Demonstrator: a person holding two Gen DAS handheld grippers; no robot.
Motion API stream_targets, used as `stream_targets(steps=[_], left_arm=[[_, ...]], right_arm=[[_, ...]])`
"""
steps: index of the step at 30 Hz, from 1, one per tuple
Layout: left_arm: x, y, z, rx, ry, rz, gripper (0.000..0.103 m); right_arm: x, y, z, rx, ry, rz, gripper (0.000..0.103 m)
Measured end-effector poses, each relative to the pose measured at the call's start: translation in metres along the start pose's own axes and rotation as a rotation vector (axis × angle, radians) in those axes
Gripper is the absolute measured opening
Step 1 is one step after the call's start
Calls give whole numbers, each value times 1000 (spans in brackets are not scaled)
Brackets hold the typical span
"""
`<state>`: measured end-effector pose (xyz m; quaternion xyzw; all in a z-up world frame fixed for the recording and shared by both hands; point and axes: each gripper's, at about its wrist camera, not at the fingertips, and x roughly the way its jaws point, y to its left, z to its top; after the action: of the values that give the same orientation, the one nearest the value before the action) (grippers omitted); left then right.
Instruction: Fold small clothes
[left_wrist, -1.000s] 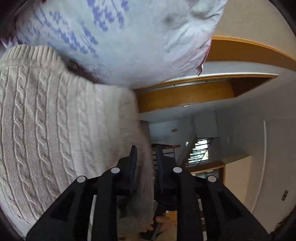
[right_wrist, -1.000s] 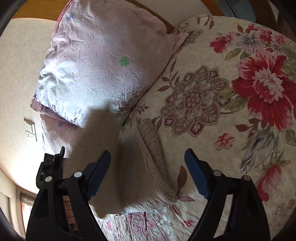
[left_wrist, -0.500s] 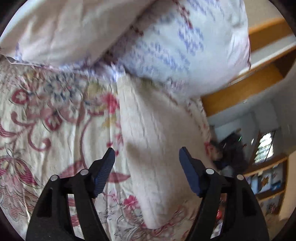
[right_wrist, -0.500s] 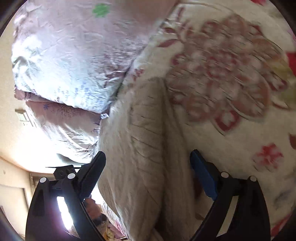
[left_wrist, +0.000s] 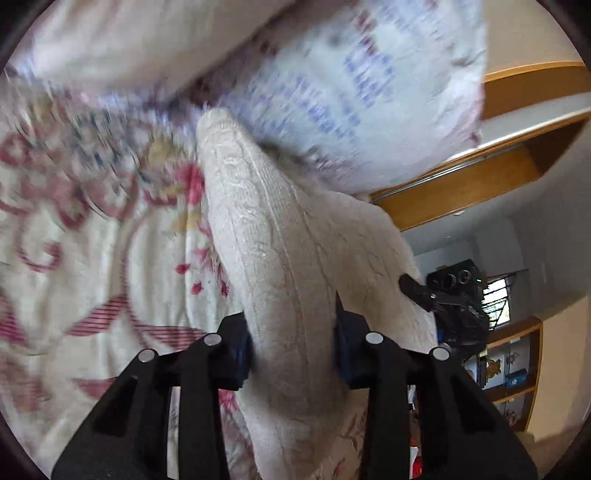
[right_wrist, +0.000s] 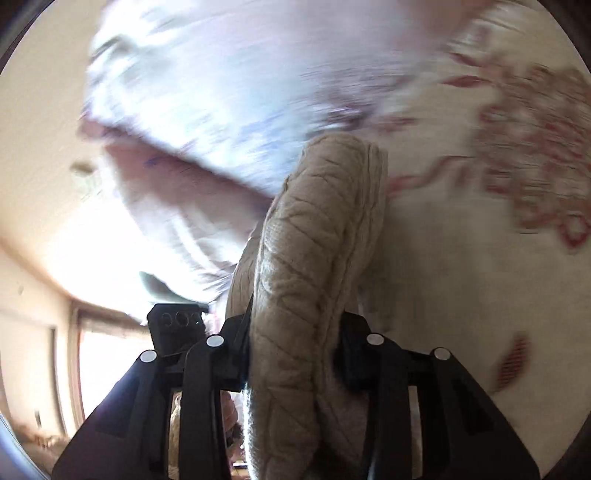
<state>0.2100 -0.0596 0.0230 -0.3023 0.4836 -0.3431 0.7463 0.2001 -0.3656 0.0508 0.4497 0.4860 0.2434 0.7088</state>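
Floral bedspread (left_wrist: 92, 258) lies ahead of and below both grippers, blurred in both views. Two pillows (left_wrist: 351, 92) are stacked at its far end, beyond the fingertips.

Cream cable-knit sweater (left_wrist: 280, 258), folded into a long narrow bundle: long axis runs straight away from the left gripper (left_wrist: 291, 347), far end pointing at the pillows and touching the lower one. Left wrist view: near part sits between the two jaws, which are closed against the knit on both sides. Right wrist view: the bundle (right_wrist: 310, 258) rises forward out of the right gripper (right_wrist: 295, 350), jaws likewise pressed onto the knit. Right gripper's body shows just right of the sweater in the left view.
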Motion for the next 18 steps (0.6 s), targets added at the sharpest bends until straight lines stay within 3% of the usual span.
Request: stream_targets(steps=[2,4,6,7,9,11,12,13,14,18], left_arm=[[-35,0,1,52,-49,36,39],[-53,0,1,136,-84,201,44],[-65,4,-3,178,-104,413,44],[-77,7,-6,186,-122,451,44],[-97,3,-22,218,-178,440,50],[-117,-1,-44,269,-209,466,68],[-123,-4,-54,291,-220,486,71],[-125,-7,-66,314,-225,505,76],[-128,-9,-76,330,-224,518,81],[-122,-18,-112,375,-193,575,92]], right_arm=[[15,11,-6,-18,14,44,37],[42,14,-8,-66,52,-88,38],[60,9,-7,-70,58,-284,37],[59,7,-7,-48,48,-286,37],[52,8,-8,-15,-3,-231,37],[54,13,-6,-21,-13,-220,41],[59,14,-5,-19,2,-220,42],[67,16,-3,-37,14,-247,25],[74,19,0,-70,13,-298,18],[78,15,19,-53,-99,-429,14]])
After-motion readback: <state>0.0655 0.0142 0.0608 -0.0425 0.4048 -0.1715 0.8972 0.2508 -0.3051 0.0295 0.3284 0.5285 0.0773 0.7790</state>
